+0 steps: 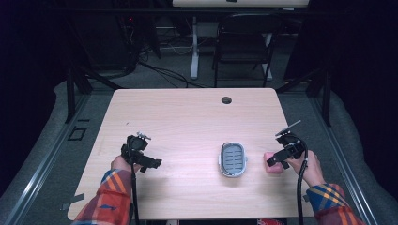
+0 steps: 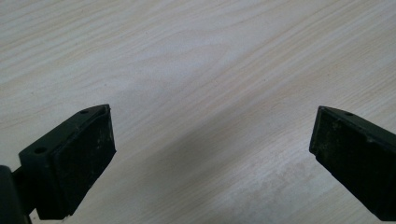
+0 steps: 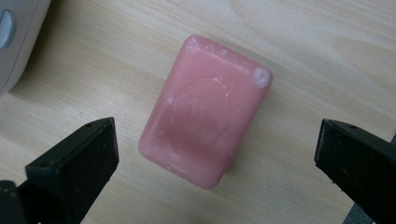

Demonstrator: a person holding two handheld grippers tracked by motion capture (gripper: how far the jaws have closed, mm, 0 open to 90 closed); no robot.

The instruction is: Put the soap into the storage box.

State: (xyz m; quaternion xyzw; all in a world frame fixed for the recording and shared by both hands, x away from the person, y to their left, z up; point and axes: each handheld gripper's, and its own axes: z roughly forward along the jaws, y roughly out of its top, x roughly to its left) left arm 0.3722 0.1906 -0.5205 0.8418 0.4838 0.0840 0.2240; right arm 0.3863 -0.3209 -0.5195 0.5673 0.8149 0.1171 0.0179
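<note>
High view: light wood worktop [image 1: 187, 117], person's forearms in plaid sleeves enter at the bottom. Left gripper [image 1: 151, 162] sits lower left of centre over bare wood. Grey soap dish [image 1: 233, 159] with a slotted insert lies lower centre-right. Pink soap bar [image 1: 272, 165] lies just right of the dish, apart from it. Right gripper [image 1: 277, 160] hovers right over the bar.

Left gripper view: fingers [image 2: 74, 163] spread wide, nothing between them, bare wood grain across the frame.

Right gripper view: soap bar [image 3: 205, 109] centre frame, lying flat and slanted, with white scuffs on its top. Fingers [image 3: 77, 158] wide open at the lower corners, either side of the bar, not touching it. Dish edge [image 3: 18, 42] shows upper left.

Likely step: grab the bar, probably to set it in the dish. To do it well: come straight down, turn the wrist so the fingers meet the long flat sides squarely, close low on the bar, squeeze gently since soap may slip.
</note>
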